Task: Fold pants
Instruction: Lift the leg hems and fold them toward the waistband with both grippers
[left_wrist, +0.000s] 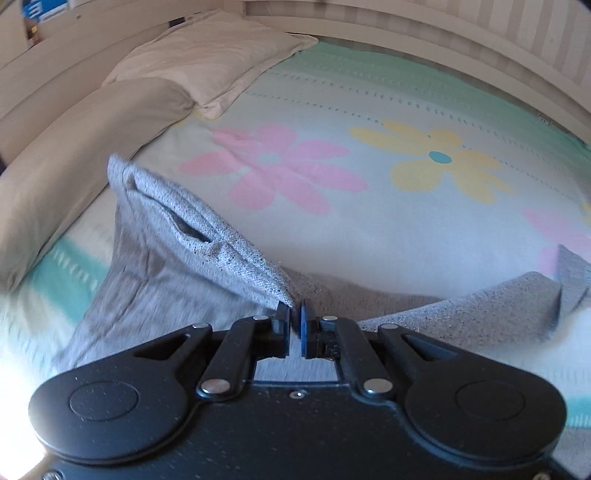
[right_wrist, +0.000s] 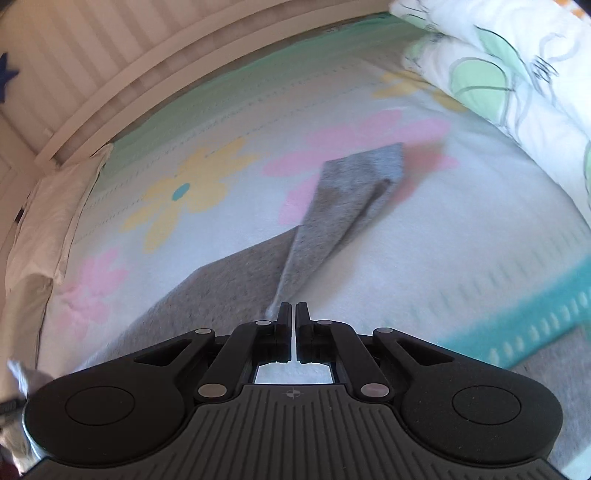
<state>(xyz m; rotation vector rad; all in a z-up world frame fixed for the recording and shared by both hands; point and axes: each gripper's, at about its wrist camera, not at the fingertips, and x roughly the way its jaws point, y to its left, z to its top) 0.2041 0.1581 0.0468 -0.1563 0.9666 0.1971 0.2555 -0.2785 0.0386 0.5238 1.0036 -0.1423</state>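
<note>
Grey pants (left_wrist: 173, 236) hang lifted above a flowered bed sheet (left_wrist: 369, 229). In the left wrist view my left gripper (left_wrist: 294, 314) is shut on the waistband end, whose open pocket faces up to the left. In the right wrist view my right gripper (right_wrist: 293, 314) is shut on the edge of a pant leg (right_wrist: 343, 199) that stretches away to its cuff over a pink flower. The rest of the grey fabric (right_wrist: 207, 288) slopes down to the left between the two grippers.
Two beige pillows (left_wrist: 207, 55) lie at the bed's head in the left wrist view. A rolled patterned duvet (right_wrist: 509, 66) lies along the right in the right wrist view. A white slatted wall (right_wrist: 74, 66) borders the far side of the bed.
</note>
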